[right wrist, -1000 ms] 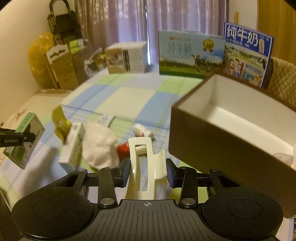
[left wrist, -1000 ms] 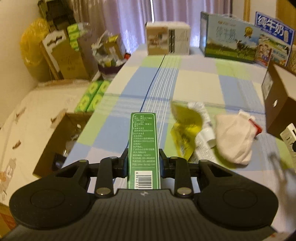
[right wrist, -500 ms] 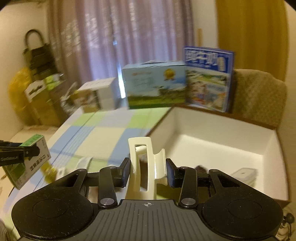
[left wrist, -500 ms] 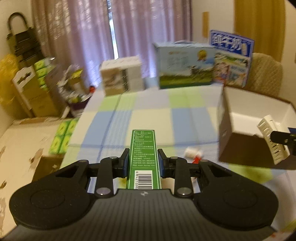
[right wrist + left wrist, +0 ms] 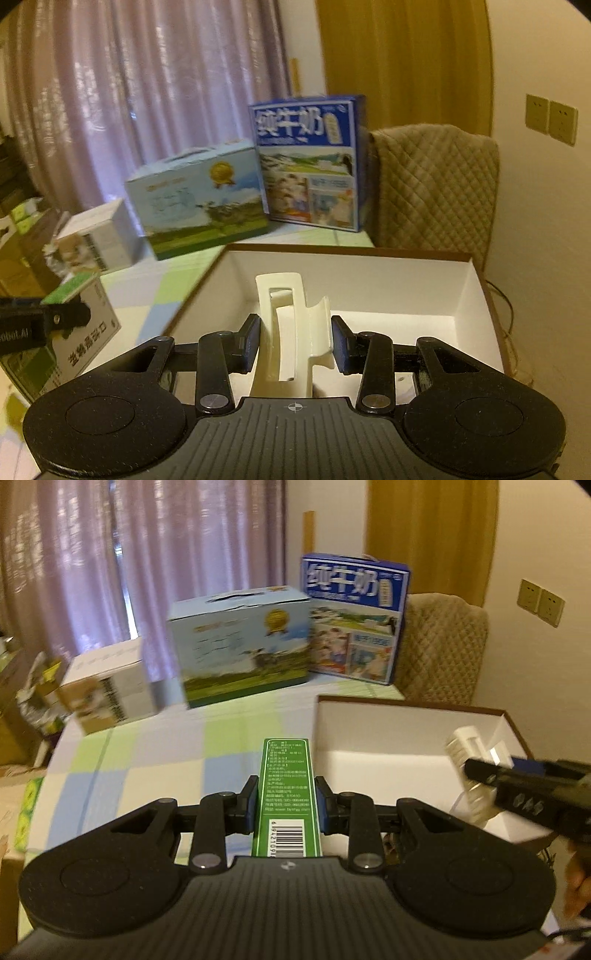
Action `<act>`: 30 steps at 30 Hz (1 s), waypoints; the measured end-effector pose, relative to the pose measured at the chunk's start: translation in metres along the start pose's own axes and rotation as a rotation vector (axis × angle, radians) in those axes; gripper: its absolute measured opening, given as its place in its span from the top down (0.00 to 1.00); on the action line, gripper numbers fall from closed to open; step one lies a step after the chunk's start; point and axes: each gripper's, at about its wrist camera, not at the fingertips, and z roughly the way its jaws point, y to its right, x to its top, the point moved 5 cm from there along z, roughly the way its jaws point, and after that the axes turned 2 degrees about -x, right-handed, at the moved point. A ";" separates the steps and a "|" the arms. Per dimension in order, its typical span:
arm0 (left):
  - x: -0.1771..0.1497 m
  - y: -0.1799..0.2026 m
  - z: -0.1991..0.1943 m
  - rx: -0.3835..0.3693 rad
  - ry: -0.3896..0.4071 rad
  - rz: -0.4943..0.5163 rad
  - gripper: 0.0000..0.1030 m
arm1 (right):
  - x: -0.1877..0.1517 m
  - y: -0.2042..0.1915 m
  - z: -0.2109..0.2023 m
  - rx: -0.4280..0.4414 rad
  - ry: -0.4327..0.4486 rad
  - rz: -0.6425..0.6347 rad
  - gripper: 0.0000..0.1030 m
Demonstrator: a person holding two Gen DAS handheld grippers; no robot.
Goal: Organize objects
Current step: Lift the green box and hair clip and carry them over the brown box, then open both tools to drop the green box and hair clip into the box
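- Left of the open brown box [image 5: 476, 291]: checked tablecloth [image 5: 155, 753] bare up to the box's left wall, open room there.
- Left gripper [image 5: 286, 805] held level above the tablecloth just left of that wall, fingers clamped on a green carton [image 5: 287, 794], barcode end toward the camera.
- Behind the box, along the table's far edge: white carton [image 5: 110, 686], light-blue milk case [image 5: 240, 650], dark-blue milk case [image 5: 354, 616], then a quilted chair back [image 5: 432, 184].
- Over the box's white interior: right gripper [image 5: 295, 341] level, fingers pinching a cream hair claw clip [image 5: 291, 328] upright between the pads.
- Box floor beyond the clip bare, walls well apart.
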 end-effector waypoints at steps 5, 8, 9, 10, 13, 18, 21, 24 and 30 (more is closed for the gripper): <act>0.018 0.033 0.040 -0.029 -0.020 0.048 0.75 | -0.003 0.021 0.032 -0.034 -0.050 0.048 0.64; 0.022 0.047 0.063 -0.042 -0.039 0.068 0.75 | -0.008 0.034 0.050 -0.045 -0.086 0.083 0.64; 0.023 0.052 0.071 -0.044 -0.045 0.075 0.75 | -0.010 0.038 0.055 -0.046 -0.097 0.094 0.64; 0.023 0.055 0.078 -0.046 -0.053 0.077 0.75 | -0.011 0.042 0.059 -0.046 -0.105 0.101 0.64; 0.021 0.065 0.099 -0.058 -0.081 0.078 0.75 | -0.015 0.047 0.068 -0.051 -0.122 0.106 0.64; 0.015 0.078 0.130 -0.063 -0.127 0.090 0.75 | -0.023 0.053 0.085 -0.063 -0.166 0.121 0.64; 0.010 0.083 0.147 -0.059 -0.157 0.095 0.75 | -0.026 0.057 0.095 -0.075 -0.190 0.126 0.64; 0.005 0.086 0.161 -0.058 -0.184 0.090 0.75 | -0.031 0.062 0.103 -0.083 -0.211 0.143 0.64; -0.003 0.089 0.181 -0.059 -0.223 0.080 0.75 | -0.033 0.067 0.111 -0.094 -0.233 0.158 0.64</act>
